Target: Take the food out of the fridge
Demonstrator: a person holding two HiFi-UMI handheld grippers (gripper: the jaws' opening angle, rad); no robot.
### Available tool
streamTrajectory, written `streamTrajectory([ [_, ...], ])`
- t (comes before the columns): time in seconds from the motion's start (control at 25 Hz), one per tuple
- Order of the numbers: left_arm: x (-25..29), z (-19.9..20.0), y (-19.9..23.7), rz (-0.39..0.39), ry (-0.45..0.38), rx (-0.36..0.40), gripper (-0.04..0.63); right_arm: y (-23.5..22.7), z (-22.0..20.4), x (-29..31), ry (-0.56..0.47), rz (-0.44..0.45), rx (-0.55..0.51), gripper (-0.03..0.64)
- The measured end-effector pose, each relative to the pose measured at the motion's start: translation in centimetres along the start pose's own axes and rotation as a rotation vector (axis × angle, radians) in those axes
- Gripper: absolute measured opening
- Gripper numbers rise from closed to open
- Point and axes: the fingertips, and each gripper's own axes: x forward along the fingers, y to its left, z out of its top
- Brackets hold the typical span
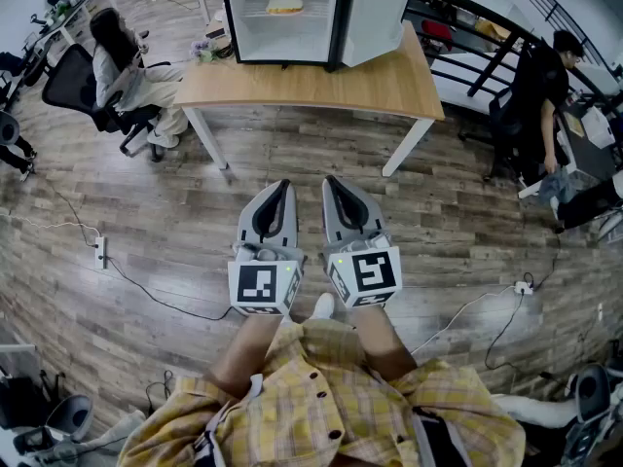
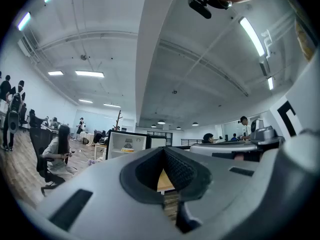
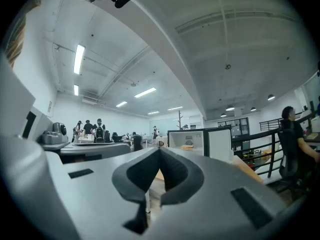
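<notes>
Approach step, by my read: left gripper [image 1: 283,188] has jaws together, empty, well short of the fridge [image 1: 255,42]. Just beside it, right gripper [image 1: 332,183] is in the same state. Sandwich-like food [image 1: 284,6] sits on the fridge's upper shelf, and the door [image 1: 376,17] stands open at the fridge's right. Advice: close in level, open jaws before entering, stay clear of the door, grip gently.
</notes>
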Motion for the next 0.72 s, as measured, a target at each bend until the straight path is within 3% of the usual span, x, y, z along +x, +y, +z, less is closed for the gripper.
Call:
streamTrajectory([
  [0.72,2.1,-1.3,-3.4,0.019,0.012,0.036,0.006,-3.4,-1.0,-1.3,0.002,0.057,0.025,0.008],
])
